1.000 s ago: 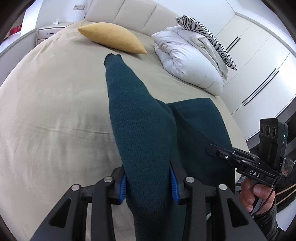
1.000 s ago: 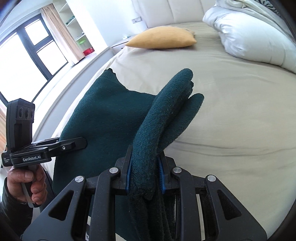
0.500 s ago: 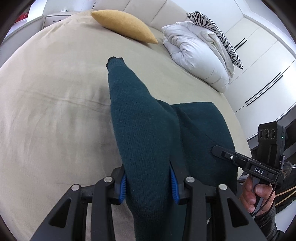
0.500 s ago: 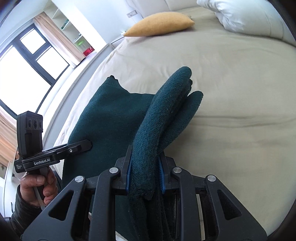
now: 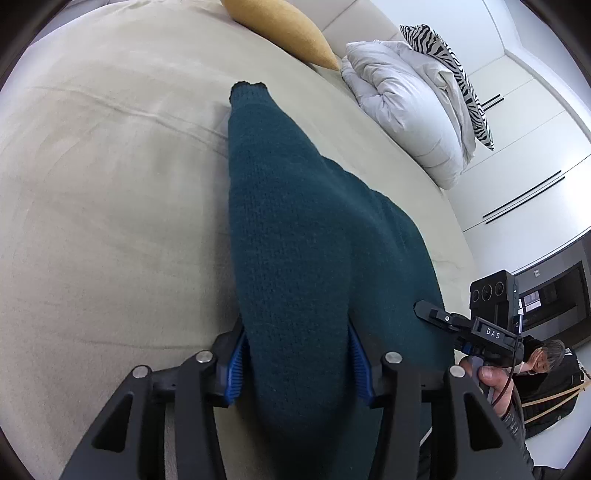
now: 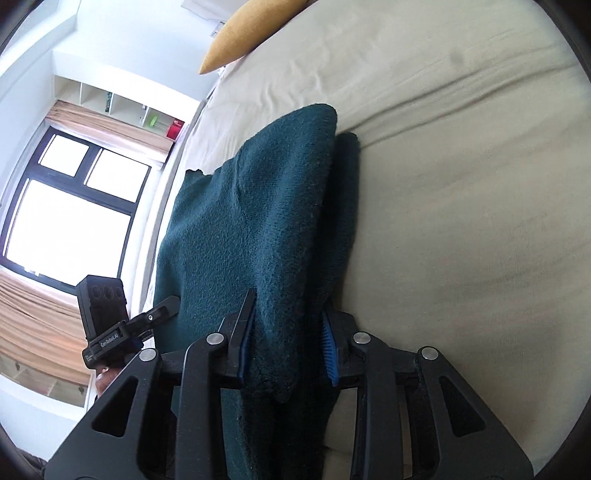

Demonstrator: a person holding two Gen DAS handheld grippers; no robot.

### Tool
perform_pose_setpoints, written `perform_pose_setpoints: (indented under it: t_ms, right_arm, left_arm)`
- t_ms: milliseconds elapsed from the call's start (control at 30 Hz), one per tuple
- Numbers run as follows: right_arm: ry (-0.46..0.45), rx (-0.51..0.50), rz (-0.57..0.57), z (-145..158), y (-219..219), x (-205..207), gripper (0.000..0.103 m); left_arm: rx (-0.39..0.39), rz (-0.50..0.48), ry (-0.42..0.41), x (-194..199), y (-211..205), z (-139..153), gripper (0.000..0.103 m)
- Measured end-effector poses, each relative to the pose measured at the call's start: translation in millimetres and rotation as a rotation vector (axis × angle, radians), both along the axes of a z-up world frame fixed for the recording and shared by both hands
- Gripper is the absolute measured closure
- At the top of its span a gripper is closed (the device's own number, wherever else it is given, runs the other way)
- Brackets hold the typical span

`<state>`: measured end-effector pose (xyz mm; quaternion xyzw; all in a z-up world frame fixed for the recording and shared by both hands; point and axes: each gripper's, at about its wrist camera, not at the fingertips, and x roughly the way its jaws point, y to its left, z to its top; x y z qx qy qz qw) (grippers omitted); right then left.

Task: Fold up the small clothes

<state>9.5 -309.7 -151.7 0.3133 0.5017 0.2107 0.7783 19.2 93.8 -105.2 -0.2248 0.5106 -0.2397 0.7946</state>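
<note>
A dark teal knitted garment (image 5: 295, 229) lies on the beige bed (image 5: 110, 206). My left gripper (image 5: 295, 363) is shut on one edge of it, and the cloth runs forward between the blue pads to a cuffed end (image 5: 248, 88). My right gripper (image 6: 287, 354) holds the other edge of the teal garment (image 6: 258, 221), with a thick fold between its blue pads; the jaws stand wider here. Each gripper shows in the other's view: the right one in the left wrist view (image 5: 432, 312), the left one in the right wrist view (image 6: 162, 312).
A yellow cushion (image 5: 280, 26) and a white duvet (image 5: 402, 107) with a zebra pillow (image 5: 450, 66) lie at the head of the bed. White wardrobes (image 5: 524, 155) stand on the right. A window (image 6: 70, 206) is beyond the bed's left side.
Both grippers have lowered and tipped toward the bed with the garment. The right gripper's jaws have spread wider around the fold, and the raised cloth now lies flatter.
</note>
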Motion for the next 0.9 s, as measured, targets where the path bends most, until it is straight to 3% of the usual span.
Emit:
perform_pose_setpoints:
  t_ms: [200,367,500,667,733,767,800,900]
  right_arm:
    - [-0.009,-0.018,-0.004,7.5,3.2,-6.5,0.075]
    - [-0.025,-0.062,-0.038,25.8,-6.2,-21.0,0.071]
    - [-0.074,-0.172,-0.104,53.8,-18.4,-32.8,0.071]
    - [-0.214,-0.385,-0.209,107.1,-21.5,-49.9,0.071]
    - [-0.276,-0.437,-0.242,127.1,-17.9,-57.4,0.070]
    - [-0.320,-0.470,-0.258,139.4,-13.5,-62.4,0.064]
    - [-0.355,-0.503,-0.274,149.8,-10.1,-66.1,0.051]
    - [-0.510,-0.593,-0.347,181.6,0.1,-86.0,0.025]
  left_arm:
    - [-0.009,0.006,-0.005,-1.5,2.2,1.5,0.051]
    - [0.008,0.066,-0.042,-11.4,5.6,14.3,0.042]
    - [0.091,0.122,-0.157,-29.5,11.8,43.8,0.029]
    - [0.300,0.200,-0.399,-58.2,5.9,97.8,0.003]
    - [0.382,0.257,-0.497,-69.8,1.6,119.4,0.000]
    - [0.414,0.277,-0.543,-74.5,-0.3,129.3,0.000]
    - [0.443,0.295,-0.588,-79.6,-1.6,139.0,0.000]
    - [0.524,0.361,-0.713,-95.8,-10.2,170.0,0.000]
